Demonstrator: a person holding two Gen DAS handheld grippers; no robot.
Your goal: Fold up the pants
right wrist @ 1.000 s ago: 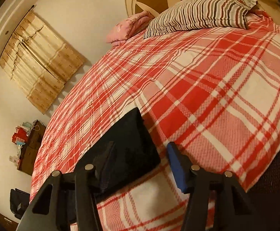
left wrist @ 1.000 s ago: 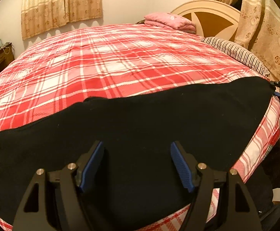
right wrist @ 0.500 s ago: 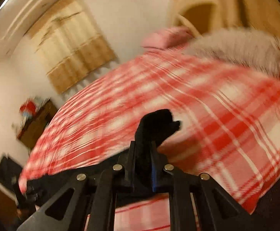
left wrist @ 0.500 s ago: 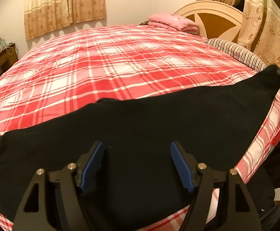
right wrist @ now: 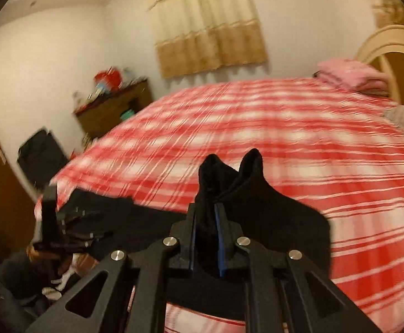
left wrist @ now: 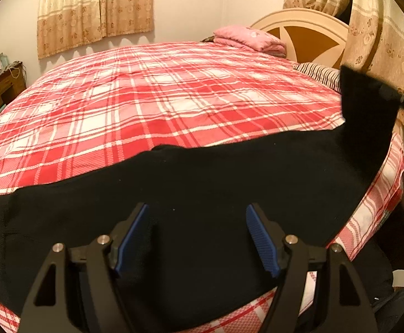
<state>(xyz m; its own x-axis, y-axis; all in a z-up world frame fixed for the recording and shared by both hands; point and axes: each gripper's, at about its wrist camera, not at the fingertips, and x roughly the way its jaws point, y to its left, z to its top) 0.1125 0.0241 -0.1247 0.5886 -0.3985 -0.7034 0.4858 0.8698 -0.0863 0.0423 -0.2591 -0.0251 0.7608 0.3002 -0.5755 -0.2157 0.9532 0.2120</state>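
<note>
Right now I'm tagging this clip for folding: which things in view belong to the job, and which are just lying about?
Part of the job:
- black pants, one end lifted
- right gripper, fingers shut on that end
- left gripper, open over the pants
- plaid bed, the work surface

Just lying about:
- pink folded blanket
- striped pillow
- curtains
- wooden dresser

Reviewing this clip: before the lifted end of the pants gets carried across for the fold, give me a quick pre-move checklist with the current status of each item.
1. Right gripper clamped on the pants: ok, fabric bunched between its shut pads.
2. Held end lifted off the bed: ok, it stands raised at the right in the left wrist view.
3. Left gripper ready: ok, open above the pants, nothing pinched.
4. Rest of the pants lying flat: ok, spread along the near edge without visible bunching.
5. Landing area free: ok, bare plaid beyond the pants.
6. Grip catches both layers: cannot tell.
</note>
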